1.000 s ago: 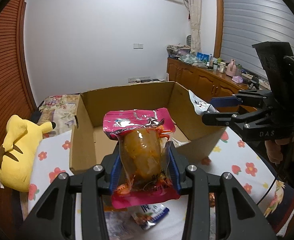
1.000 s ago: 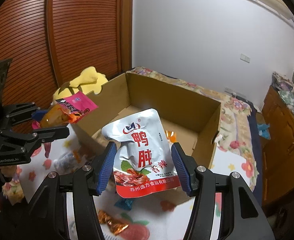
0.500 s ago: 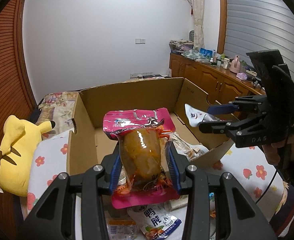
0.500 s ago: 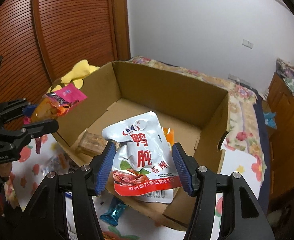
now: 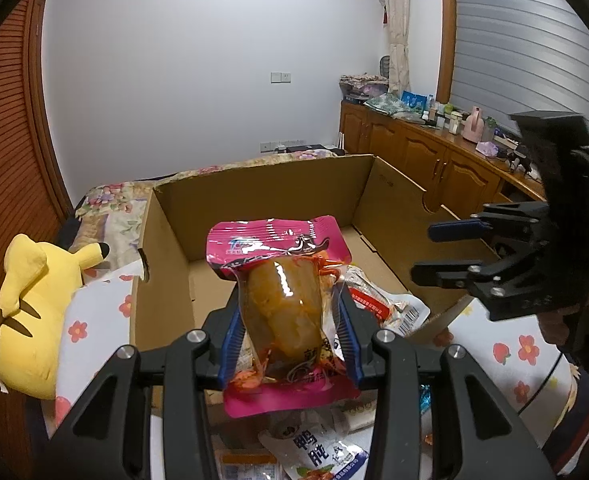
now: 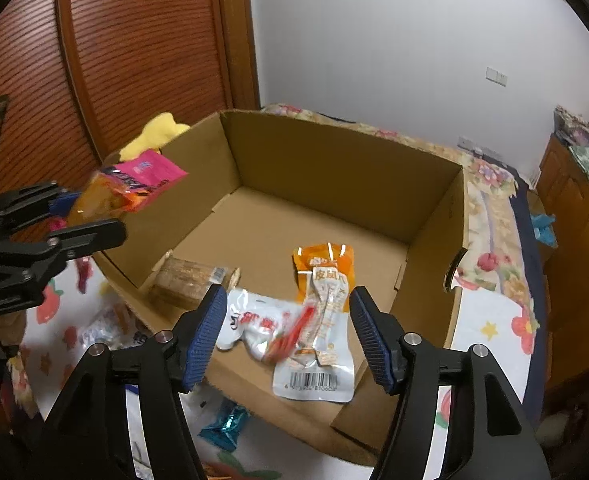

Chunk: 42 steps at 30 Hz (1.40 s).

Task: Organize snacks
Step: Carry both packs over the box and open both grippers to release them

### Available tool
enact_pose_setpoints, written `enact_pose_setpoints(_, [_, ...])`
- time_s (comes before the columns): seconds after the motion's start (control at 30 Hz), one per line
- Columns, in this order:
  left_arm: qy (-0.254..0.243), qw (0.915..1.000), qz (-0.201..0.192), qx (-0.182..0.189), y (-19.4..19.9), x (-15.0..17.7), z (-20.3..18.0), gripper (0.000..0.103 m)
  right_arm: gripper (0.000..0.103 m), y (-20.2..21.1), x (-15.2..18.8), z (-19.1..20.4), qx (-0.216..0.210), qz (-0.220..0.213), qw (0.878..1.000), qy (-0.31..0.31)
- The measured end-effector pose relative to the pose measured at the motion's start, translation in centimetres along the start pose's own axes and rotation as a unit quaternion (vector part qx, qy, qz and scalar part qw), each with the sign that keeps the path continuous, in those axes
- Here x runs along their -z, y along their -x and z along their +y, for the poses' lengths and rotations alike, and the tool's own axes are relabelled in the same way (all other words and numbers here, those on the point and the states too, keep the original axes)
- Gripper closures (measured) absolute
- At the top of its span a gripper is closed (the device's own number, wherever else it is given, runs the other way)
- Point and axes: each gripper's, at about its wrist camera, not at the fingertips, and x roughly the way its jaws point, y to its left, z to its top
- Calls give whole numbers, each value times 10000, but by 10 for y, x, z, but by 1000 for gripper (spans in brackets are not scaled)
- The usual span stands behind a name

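While the left gripper point(image 5: 290, 324) was clamped on the pink snack pouch point(image 5: 282, 304), gripping its lower body between the blue pads point(image 5: 230, 340), the pouch stood upright over the near wall of the cardboard box point(image 6: 346, 168), not yet inside. The right gripper point(image 6: 288, 336) hung over the box with its jaws spread wide and nothing between them; a white pouch point(image 6: 262, 324) lay blurred on the box floor directly under it, beside an orange packet point(image 6: 322, 276) and a brown wrapped block point(image 6: 186, 280) at about 9 o'clock of the floor. Judgement: the step in hand was the left drop. To do it well, the pouch should be carried forward toward 12 o'clock until fully past the near rim, lowered close to the floor, then let go, so it would not catch the cardboard edge or tip back out. Open floor lay at 12 to 1 o'clock in the right wrist view, toward the far wall; the near half was already crowded. The right gripper sat at 3 o'clock in the left wrist view, apart from the pouch, but close enough to warrant a straight path. More packets, including a printed white pouch point(image 5: 318, 456) and a blue wrapper point(image 6: 226, 424), remained on the flowered cloth point(image 6: 490, 320) outside. A yellow plush toy point(image 5: 26, 304) lay at 9 o'clock, well clear.
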Motion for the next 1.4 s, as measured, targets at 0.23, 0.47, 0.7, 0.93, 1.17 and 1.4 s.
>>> enact_pose_setpoints(0.23, [-8, 9998, 174, -102, -22, -7, 1, 60, 36, 25, 2, 2, -91, -248, 9996, -55])
enact_pose_setpoints(0.47, [-138, 9993, 263, -218, -35, -12, -4, 60, 33, 38, 4, 0, -66, -350, 9993, -62])
enact_pose_setpoints(0.7, [-52, 9991, 356, -230, -42, -10, -5, 58, 32, 42, 12, -4, -45, -332, 9994, -99])
enact_pose_setpoints(0.93, [-31, 9990, 398, -223, -42, -10, -4, 56, 30, 47, 18, -2, -2, -311, 9994, -135])
enact_pose_setpoints(1.17, [-50, 9986, 476, -243, -43, -8, -6, 48, 28, 52, 24, 1, 82, -299, 9994, -155])
enact_pose_setpoints(1.4, [-108, 9986, 454, -236, -38, -1, -12, 36, 28, 62, 33, 4, 123, -276, 9994, -180])
